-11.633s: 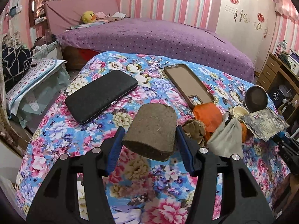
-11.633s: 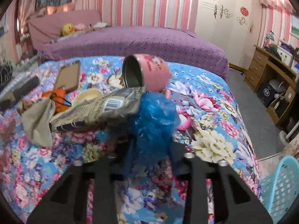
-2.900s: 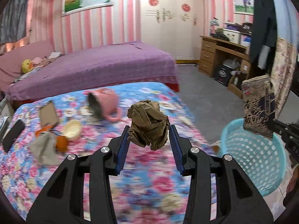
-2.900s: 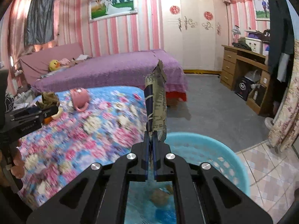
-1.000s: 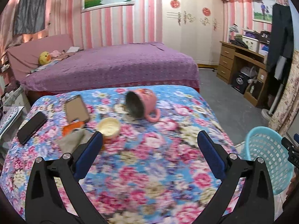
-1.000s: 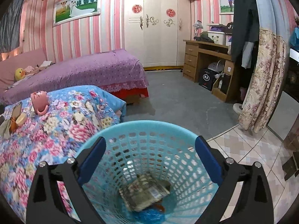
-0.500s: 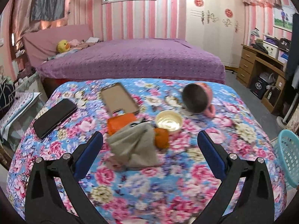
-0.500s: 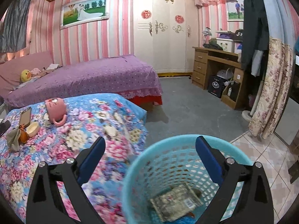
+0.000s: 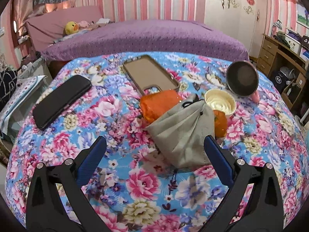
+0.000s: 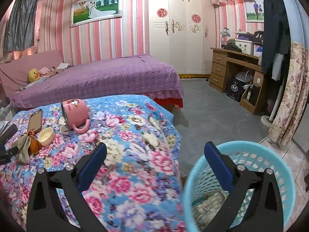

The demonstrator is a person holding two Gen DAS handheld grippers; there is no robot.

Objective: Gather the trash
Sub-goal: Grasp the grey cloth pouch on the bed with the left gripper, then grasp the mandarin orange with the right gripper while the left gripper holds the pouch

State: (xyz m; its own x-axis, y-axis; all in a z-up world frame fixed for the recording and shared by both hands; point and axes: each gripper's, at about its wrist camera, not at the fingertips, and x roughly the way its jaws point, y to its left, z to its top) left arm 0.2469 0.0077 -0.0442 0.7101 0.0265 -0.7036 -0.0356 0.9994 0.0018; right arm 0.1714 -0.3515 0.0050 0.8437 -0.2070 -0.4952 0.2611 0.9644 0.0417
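Fingers of left gripper (image 9: 153, 147) and right gripper (image 10: 154, 152) spread, empty; basket (image 10: 251, 148) beside table edge.

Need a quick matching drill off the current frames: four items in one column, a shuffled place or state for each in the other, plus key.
Items:
1. pink mug
2. laundry-style basket
3. phone case
4. left gripper

Place or state:
A. open, nothing between its fingers
B. lying on its side on the floral cover
C. on the floor beside the bed, with a wrapper inside
D. flat on the cover, inner side up

Pairs: 1-B, 2-C, 3-D, 4-A
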